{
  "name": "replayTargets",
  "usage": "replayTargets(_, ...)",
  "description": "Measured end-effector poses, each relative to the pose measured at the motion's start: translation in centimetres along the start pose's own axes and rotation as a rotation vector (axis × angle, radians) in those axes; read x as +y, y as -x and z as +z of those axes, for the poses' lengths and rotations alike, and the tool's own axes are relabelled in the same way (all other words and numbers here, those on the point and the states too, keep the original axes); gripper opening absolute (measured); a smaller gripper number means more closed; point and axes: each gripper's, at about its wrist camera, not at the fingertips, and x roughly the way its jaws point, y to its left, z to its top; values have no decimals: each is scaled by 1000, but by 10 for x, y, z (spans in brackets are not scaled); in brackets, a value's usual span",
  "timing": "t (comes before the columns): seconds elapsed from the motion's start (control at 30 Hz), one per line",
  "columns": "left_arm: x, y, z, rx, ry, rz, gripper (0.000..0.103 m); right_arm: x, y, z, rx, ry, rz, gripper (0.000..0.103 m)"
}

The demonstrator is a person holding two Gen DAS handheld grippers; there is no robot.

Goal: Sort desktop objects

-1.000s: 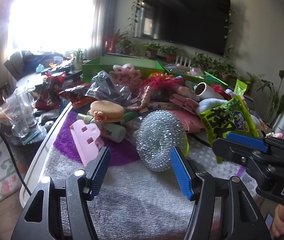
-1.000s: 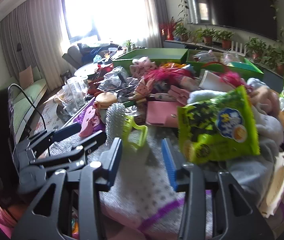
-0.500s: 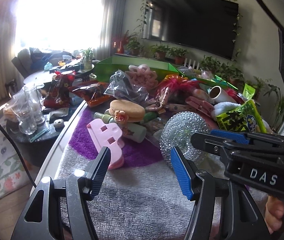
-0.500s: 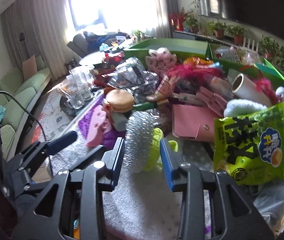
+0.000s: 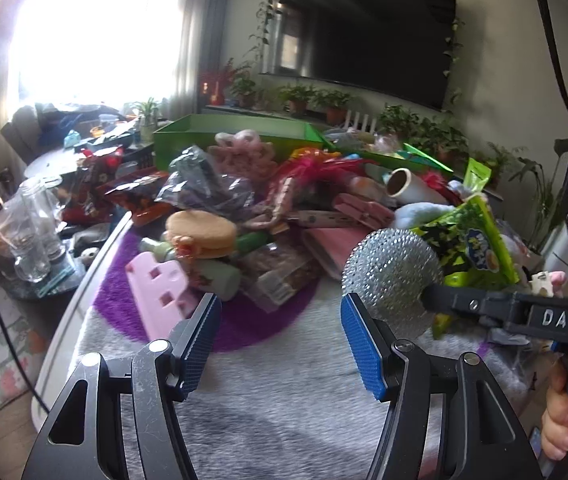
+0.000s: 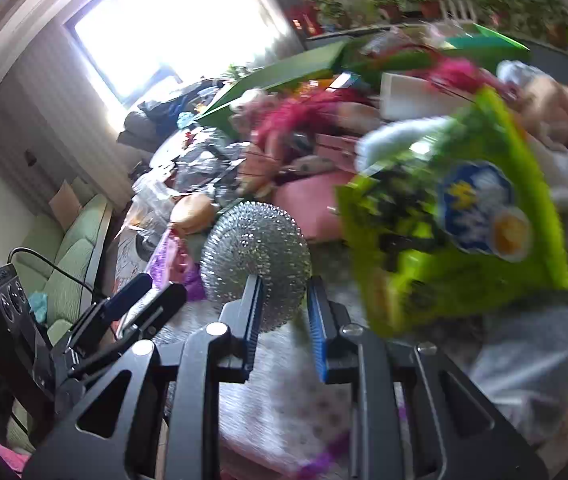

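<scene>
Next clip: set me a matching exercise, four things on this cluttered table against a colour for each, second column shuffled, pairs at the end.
Things:
1. scouring ball
2. snack bag
3. clip
4. round mat

Colours:
A. purple
B. pale pink
C. silver
D. lime green

Pairs: 1-C, 2-D, 3-B, 4-A
</scene>
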Motion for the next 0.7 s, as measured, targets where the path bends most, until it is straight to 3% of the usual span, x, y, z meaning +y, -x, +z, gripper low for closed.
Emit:
replayTargets(0.2, -23, 4, 9, -13, -38, -94, 63, 0, 7, -7, 3, 8, 2, 22)
replayTargets(0.4, -29, -11, 6, 48, -37, -107, 63, -6, 7, -5, 3, 16, 6, 22)
replayTargets(0.7, -28, -25, 12, 79, -16, -176, 47, -7, 4, -2, -3, 41, 7, 23)
